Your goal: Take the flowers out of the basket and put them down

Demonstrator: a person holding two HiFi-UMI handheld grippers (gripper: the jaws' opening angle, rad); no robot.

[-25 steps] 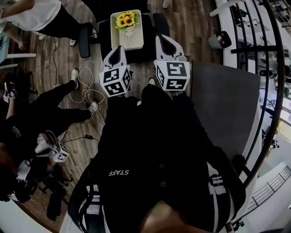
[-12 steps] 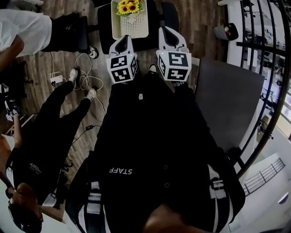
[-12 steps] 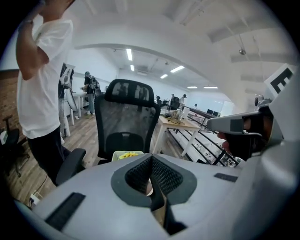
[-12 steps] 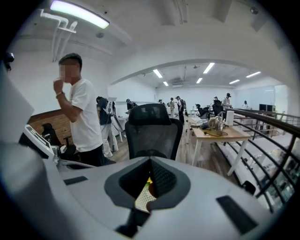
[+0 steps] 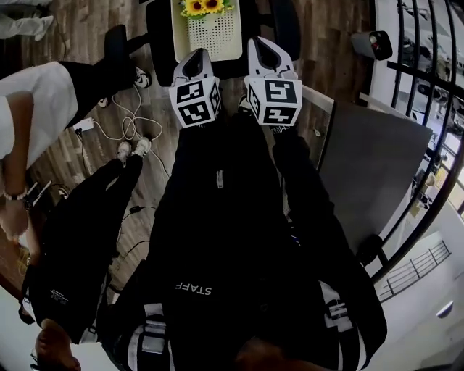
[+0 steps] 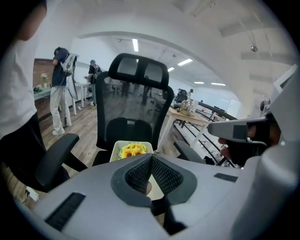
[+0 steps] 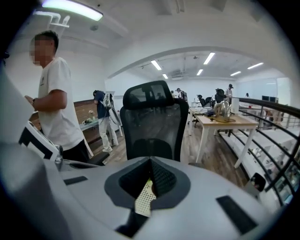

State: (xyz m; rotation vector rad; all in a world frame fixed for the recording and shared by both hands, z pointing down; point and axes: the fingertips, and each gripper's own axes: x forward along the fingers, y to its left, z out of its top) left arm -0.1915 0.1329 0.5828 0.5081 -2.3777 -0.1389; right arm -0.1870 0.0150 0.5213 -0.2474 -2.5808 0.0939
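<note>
A cream perforated basket (image 5: 210,35) stands on the seat of a black office chair (image 5: 161,36), with yellow sunflowers (image 5: 203,6) at its far end. My left gripper (image 5: 194,64) hovers just short of the basket's near edge, jaws shut with nothing between them. My right gripper (image 5: 262,52) hangs beside the basket's right side, its jaws also shut and holding nothing. In the left gripper view the sunflowers (image 6: 132,149) and the basket (image 6: 117,151) show just beyond the closed left gripper (image 6: 151,161). The right gripper view shows the basket wall (image 7: 144,199) under the closed right gripper (image 7: 150,164).
The chair's armrests (image 5: 114,45) (image 5: 287,25) flank the basket and its mesh back (image 6: 133,110) rises behind it. White cables (image 5: 123,130) lie on the wood floor at left, near a person in a white shirt (image 5: 36,101). A grey table (image 5: 370,167) and a railing (image 5: 428,196) are to the right.
Both grippers have moved forward toward the basket, which now sits higher in the head view. The person in white has come nearer on the left. Jaws stayed shut.
</note>
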